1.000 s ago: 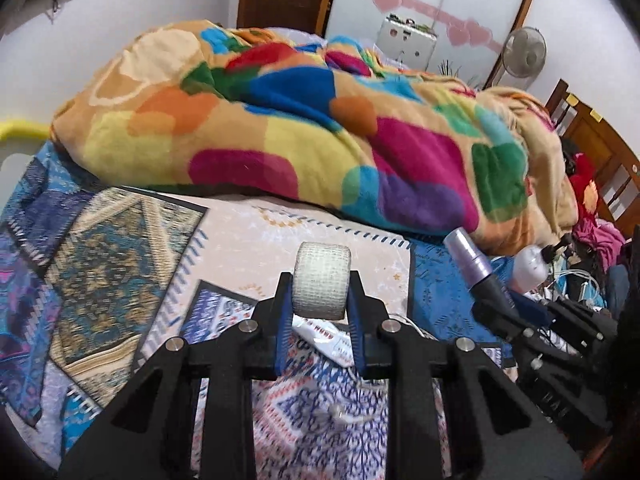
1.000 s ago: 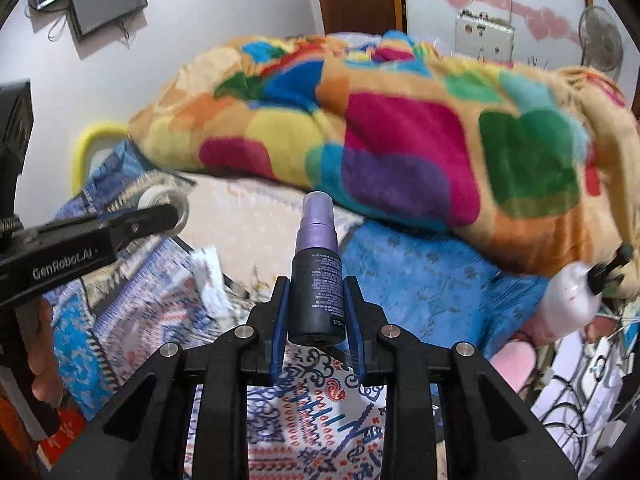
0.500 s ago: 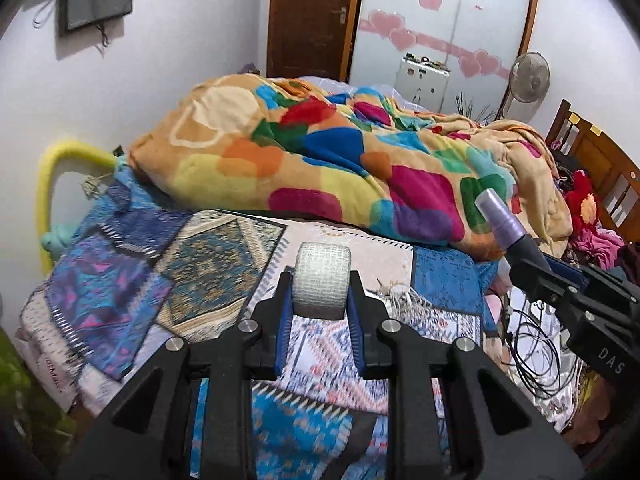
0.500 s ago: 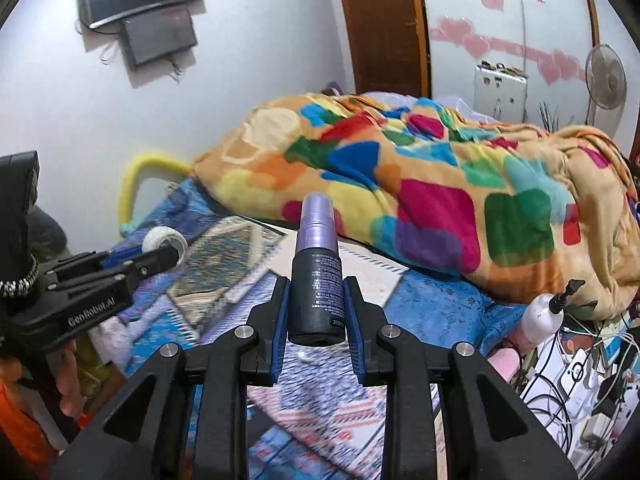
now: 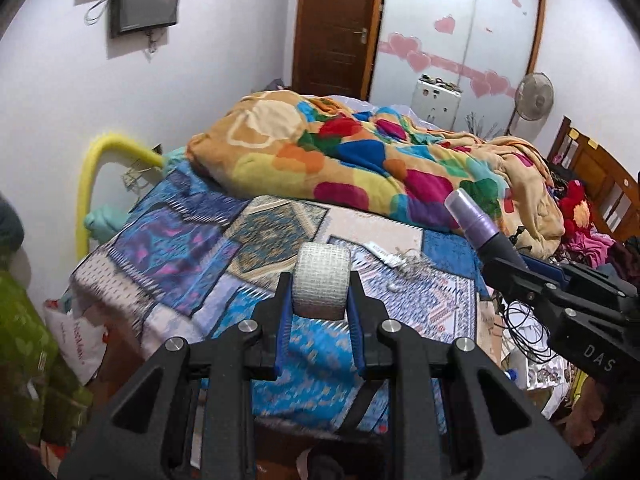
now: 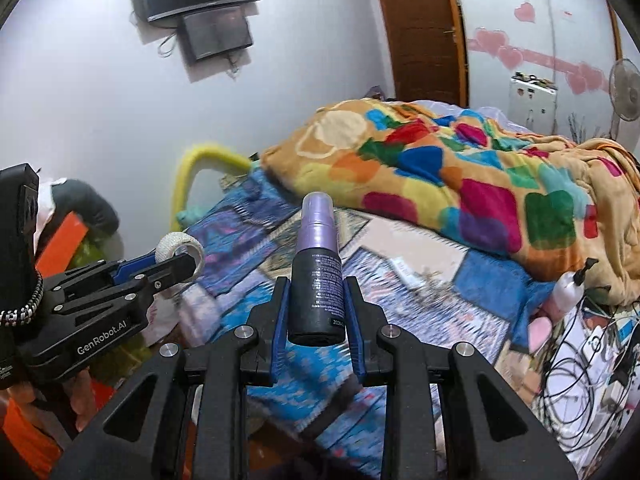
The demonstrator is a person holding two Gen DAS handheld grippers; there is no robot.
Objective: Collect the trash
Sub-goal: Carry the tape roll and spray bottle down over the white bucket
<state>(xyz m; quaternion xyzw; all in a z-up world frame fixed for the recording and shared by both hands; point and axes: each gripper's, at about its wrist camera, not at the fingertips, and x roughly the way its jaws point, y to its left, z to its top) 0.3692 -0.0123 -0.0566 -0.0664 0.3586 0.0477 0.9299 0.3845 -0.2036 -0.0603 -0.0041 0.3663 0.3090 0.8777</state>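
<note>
While left gripper (image 5: 320, 300) jaws pinch woven gauze roll (image 5: 321, 280), right gripper (image 6: 316, 308) jaws clamp cylindrical spray bottle (image 6: 317, 280).

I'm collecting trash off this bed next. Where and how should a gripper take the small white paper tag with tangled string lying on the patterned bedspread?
Grip the white paper tag across its narrow width, near the end away from the tangled string. Come from above, fingers straddling the long edges: it lies flat on the patterned bedspread, so a side approach would likely only push it.
</note>
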